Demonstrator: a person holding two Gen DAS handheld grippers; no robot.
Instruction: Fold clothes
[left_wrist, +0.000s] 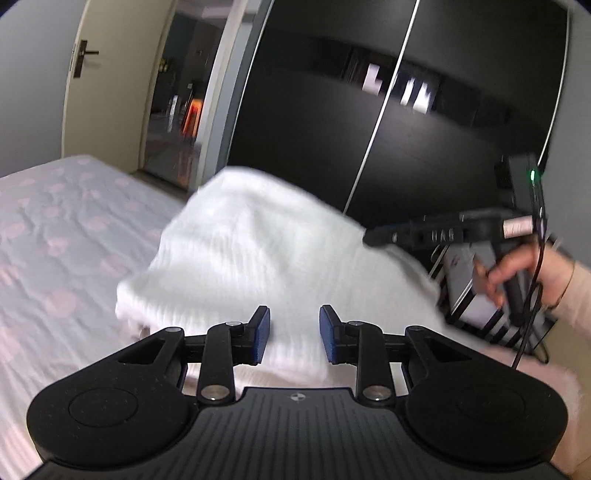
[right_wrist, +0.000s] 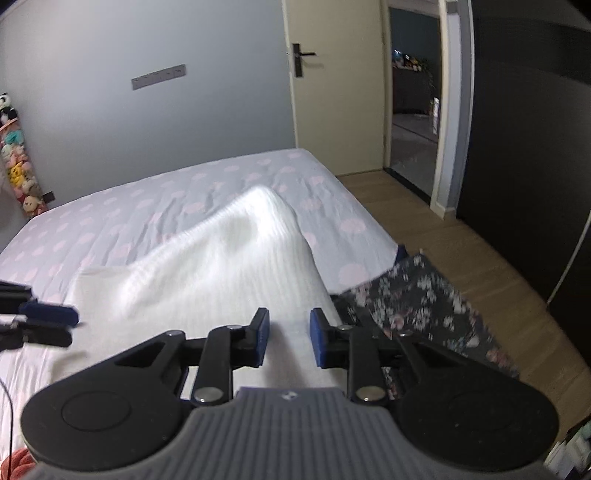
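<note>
A white ribbed knit garment (right_wrist: 229, 258) lies heaped on the bed with the pale pink-dotted sheet (right_wrist: 129, 206), one part humped up toward 12 o'clock, likely mid-fold. Both claws hang just above its near edge, empty: the left claw (left_wrist: 294, 334) and right claw (right_wrist: 287, 336) each stand parted with nothing between the blue pads, probably ready to reach for the cloth. A dark floral cloth (right_wrist: 424, 302) drapes off the bed at 3 o'clock.
</note>
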